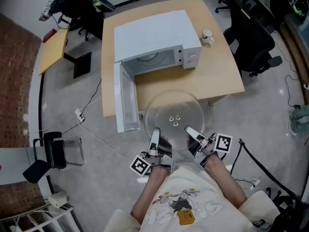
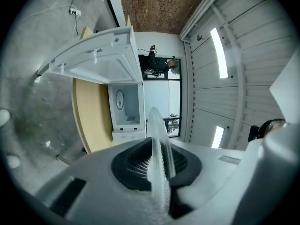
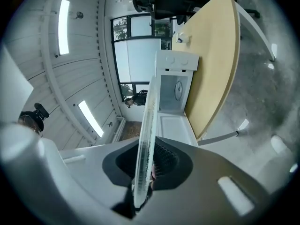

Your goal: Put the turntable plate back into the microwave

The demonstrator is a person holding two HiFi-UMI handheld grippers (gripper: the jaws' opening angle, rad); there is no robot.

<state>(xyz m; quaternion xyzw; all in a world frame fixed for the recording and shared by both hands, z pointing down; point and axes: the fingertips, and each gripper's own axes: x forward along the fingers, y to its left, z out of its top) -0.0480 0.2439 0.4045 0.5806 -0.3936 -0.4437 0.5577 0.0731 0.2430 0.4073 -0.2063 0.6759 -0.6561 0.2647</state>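
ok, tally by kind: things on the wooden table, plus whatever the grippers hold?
White microwave oven, door open: 1
Small white mug: 1
Clear round glass turntable plate, clamped at its near rim by left gripper and right gripper: 1
Total: 3

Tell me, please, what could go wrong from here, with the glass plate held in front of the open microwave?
1. The left hand-held gripper and the right hand-held gripper pinch only the near rim of the glass plate. Its far side is unsupported, so it may tilt, slip and break.
2. The open door stands close to the plate's left edge, so the plate might knock it going in.
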